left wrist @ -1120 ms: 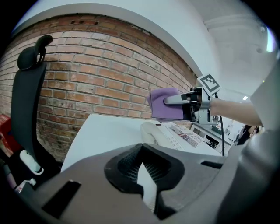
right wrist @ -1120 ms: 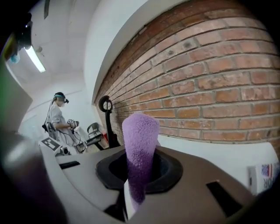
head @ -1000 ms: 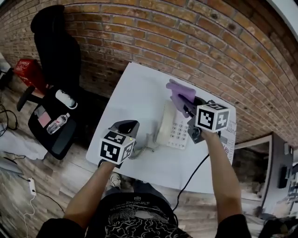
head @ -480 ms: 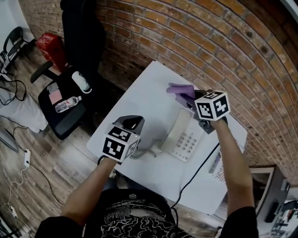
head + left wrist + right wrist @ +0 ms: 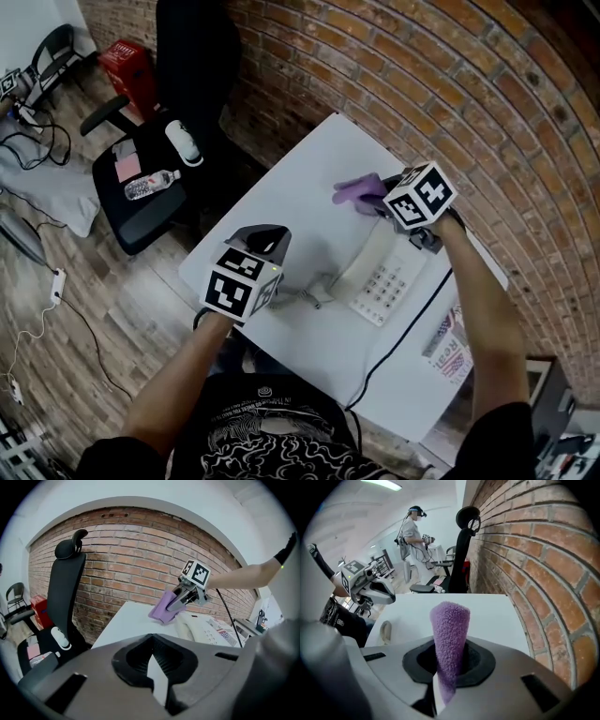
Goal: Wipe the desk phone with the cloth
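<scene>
Phone (image 5: 382,274), cream-white, with its handset lying in the cradle beside a pale keypad, sits on the white table (image 5: 291,202) near the brick wall. The right gripper (image 5: 377,201) hangs at the phone's far end, jaws clamped on a fuzzy purple cloth (image 5: 354,191). The left gripper (image 5: 262,246) is by the near end, jaws together on nothing.

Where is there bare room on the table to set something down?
Bare: the table's far corner by the wall, between cloth and left gripper; also the near edge between left gripper and cable. Crowded: the right, with phone, cable, paper.
</scene>
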Demonstrator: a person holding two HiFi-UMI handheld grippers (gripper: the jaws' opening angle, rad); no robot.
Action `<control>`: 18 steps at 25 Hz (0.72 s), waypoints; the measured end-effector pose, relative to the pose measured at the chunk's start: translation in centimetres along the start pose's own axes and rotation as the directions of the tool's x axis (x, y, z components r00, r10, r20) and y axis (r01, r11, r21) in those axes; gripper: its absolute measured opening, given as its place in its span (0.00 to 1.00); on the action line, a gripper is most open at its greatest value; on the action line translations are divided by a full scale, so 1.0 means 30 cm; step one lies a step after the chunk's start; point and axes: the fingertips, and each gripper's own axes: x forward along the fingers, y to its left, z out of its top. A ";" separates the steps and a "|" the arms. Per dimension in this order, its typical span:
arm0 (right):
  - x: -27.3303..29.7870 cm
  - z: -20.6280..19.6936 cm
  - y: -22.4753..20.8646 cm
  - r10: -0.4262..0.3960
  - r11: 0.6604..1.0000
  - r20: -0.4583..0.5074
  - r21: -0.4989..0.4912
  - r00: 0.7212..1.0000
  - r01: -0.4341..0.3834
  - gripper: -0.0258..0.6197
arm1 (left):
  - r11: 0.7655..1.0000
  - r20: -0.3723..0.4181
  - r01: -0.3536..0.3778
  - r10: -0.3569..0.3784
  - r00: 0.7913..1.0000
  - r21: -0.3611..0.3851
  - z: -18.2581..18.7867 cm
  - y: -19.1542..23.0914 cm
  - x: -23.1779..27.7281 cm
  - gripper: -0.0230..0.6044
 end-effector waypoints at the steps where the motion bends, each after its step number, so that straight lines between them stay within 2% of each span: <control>1: 0.014 -0.005 0.009 0.016 1.000 -0.023 -0.022 1.000 -0.017 0.12 | 1.000 0.000 -0.006 0.006 1.000 -0.003 -0.004 0.004 0.000 0.05; 5: 0.054 -0.028 0.068 0.059 0.988 -0.142 -0.134 0.988 -0.078 0.12 | 1.000 0.000 -0.024 0.024 1.000 -0.010 -0.020 0.014 -0.013 0.05; 10: 0.073 -0.062 0.140 0.062 0.950 -0.292 -0.277 0.955 -0.146 0.11 | 0.999 0.001 -0.045 0.045 0.999 -0.014 -0.042 0.014 -0.048 0.05; 15: 0.083 -0.069 0.217 0.113 0.926 -0.359 -0.301 0.926 -0.229 0.11 | 0.997 0.003 -0.067 0.067 0.998 -0.027 -0.055 0.020 -0.079 0.05; 18: 0.091 -0.078 0.241 0.111 0.915 -0.395 -0.318 0.912 -0.249 0.11 | 0.997 0.007 -0.072 0.073 0.997 -0.032 -0.058 0.019 -0.091 0.05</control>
